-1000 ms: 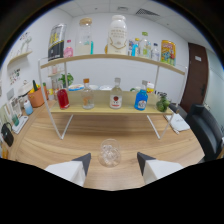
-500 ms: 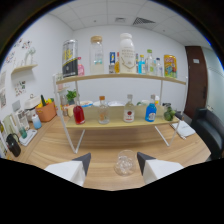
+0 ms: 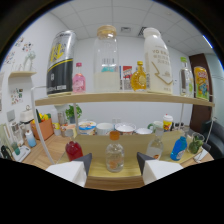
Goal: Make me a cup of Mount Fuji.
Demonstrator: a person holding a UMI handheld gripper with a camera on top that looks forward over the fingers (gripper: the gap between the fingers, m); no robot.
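Fingers of our gripper [image 3: 114,167] stand parted, holding nothing, with a small clear bottle [image 3: 114,157] on the lower wooden shelf [image 3: 131,173] between their tips, gaps at either side. We see a red bottle [image 3: 73,149] and a blue bottle [image 3: 178,148] flanking it. Beyond, bowls [image 3: 106,128]; above, the upper shelf [image 3: 65,99] carries a tall glass jar [image 3: 106,60] and white jug [image 3: 158,61].
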